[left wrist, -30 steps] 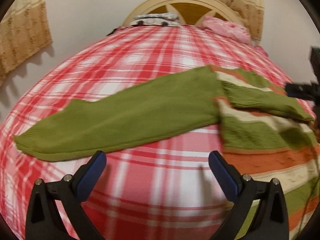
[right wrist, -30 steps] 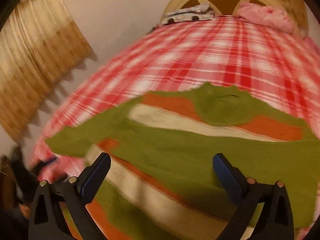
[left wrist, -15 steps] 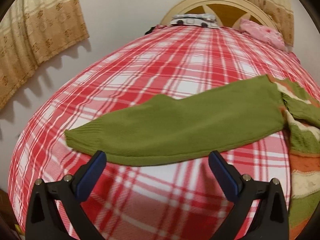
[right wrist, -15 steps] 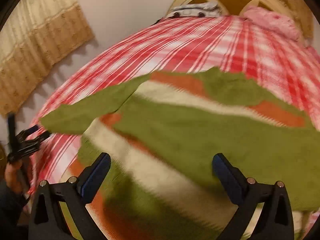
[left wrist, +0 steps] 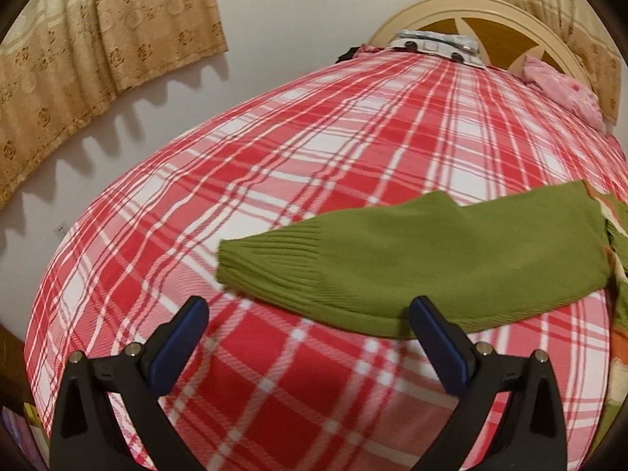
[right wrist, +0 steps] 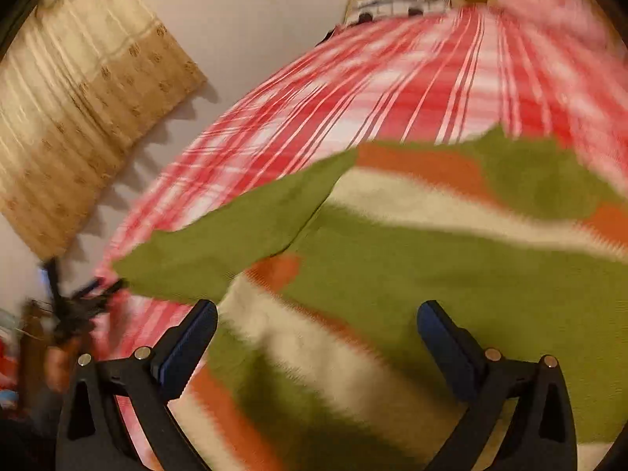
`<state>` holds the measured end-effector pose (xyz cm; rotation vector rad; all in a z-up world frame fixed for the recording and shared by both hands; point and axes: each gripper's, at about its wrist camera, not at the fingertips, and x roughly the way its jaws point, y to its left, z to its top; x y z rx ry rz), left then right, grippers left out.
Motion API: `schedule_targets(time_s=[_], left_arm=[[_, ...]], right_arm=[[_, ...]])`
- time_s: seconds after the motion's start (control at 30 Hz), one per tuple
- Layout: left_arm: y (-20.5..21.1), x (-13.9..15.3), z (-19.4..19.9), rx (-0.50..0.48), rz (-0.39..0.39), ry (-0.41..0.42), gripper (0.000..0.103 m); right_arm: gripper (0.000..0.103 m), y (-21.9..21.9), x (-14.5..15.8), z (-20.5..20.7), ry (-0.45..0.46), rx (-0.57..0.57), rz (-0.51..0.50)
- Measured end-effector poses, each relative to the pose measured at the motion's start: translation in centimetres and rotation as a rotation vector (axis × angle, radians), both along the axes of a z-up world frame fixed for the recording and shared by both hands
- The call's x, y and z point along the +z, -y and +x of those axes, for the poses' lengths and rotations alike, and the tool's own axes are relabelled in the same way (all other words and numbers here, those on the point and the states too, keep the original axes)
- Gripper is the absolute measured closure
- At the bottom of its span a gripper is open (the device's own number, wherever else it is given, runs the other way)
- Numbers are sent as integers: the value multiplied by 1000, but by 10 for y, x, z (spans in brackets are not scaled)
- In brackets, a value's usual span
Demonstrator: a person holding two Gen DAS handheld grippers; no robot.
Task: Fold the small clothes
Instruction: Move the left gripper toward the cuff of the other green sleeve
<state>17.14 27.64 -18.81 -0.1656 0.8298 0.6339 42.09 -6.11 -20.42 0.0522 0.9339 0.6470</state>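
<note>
Pale walls ring the room, with tan patterned curtains hanging at the left and behind the headboard, a cream arch with brown panels. Most of both views is filled by the bed under its red and white plaid cover. At the head lies a pink pillow, and beside it a flat white thing with dark round spots, too small to make out.

On the near half of the bed lies the sweater, spread flat, striped in green, orange and cream with a green neck part toward the headboard. Its left sleeve, plain green with a ribbed cuff, stretches out leftward over the plaid, the cuff end just beyond the left gripper's fingers. Another green band lies across the body in the right view, which is badly blurred.

Left gripper hangs low over the bed with its blue-padded fingers spread wide and nothing between them; the right finger tip stands at the sleeve's near edge, though contact cannot be judged. Right gripper is likewise released, fingers wide apart above the sweater's lower body, holding nothing. In the right view the left gripper shows as a dark blurred shape at the far left, by the cuff
</note>
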Motion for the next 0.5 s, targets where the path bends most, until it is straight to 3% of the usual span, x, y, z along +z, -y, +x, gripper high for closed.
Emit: schedule_targets(time_s=[0.07,0.17,0.33,0.5], left_arm=[[-6,-2,-3,22,-3,1,0],[-20,-4,-10,67,-36,17,0],[-42,-8,-25,148,-95,49,0],[-48,-11,-32,170,-158,100,0]], right_arm=[[1,-3,-2,5,47,-51,-83],[1,-9,-24,16,-70,-14,-27],[1,-33,-25,-10,78,74,-188],[1,-32,-26,-13,103,66,-221]])
